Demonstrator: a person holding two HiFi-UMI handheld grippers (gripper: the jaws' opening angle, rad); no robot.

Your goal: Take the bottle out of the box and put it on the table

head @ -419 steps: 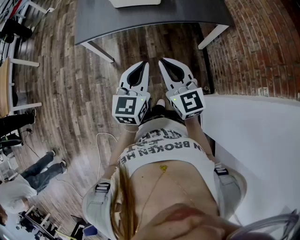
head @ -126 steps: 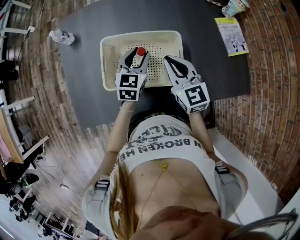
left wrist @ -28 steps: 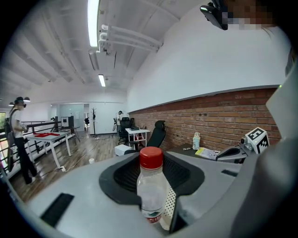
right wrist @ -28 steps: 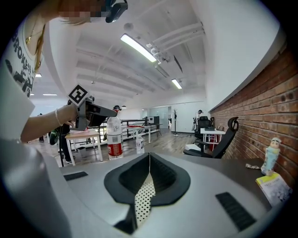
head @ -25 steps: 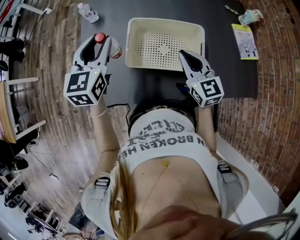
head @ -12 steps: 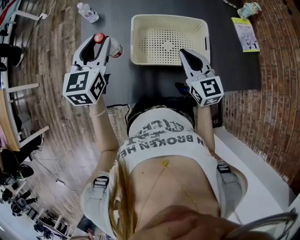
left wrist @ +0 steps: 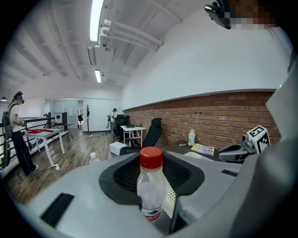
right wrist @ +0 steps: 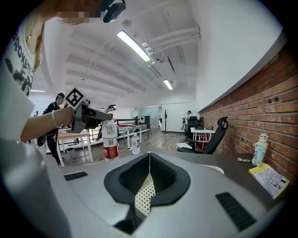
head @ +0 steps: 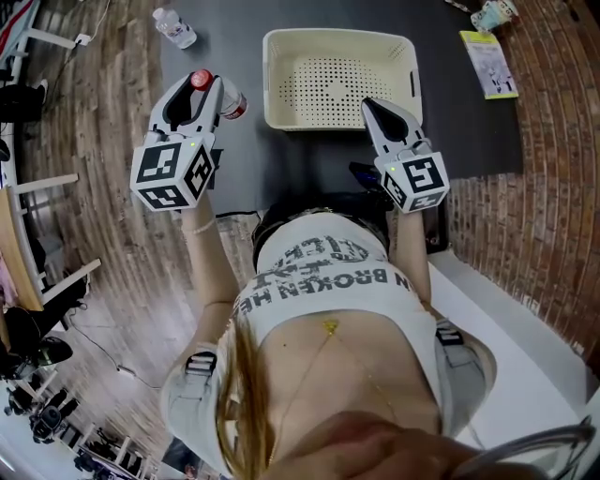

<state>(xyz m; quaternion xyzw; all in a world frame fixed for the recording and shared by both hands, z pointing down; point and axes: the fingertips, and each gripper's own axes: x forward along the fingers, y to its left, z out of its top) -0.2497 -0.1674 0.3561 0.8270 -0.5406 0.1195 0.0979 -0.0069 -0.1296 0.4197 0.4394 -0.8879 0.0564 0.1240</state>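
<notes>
A clear bottle with a red cap (head: 200,79) stands upright between the jaws of my left gripper (head: 204,89), which is shut on its body. It hangs over the dark table (head: 281,159), left of the cream perforated box (head: 339,75). In the left gripper view the bottle (left wrist: 150,190) fills the gap between the pads. From the right gripper view the bottle (right wrist: 110,139) looks close to the tabletop; I cannot tell whether it touches. My right gripper (head: 368,104) is shut with nothing in it, at the box's near right corner. The box holds nothing.
A second clear bottle (head: 175,26) stands at the table's far left corner. At the far right lie a booklet (head: 487,61) and a small container (head: 492,14). Wooden floor lies to the left and a brick wall to the right. People and desks stand farther back.
My left gripper has sunk a little with the bottle, still left of the box. The right gripper has shifted only slightly by the box's near edge.
</notes>
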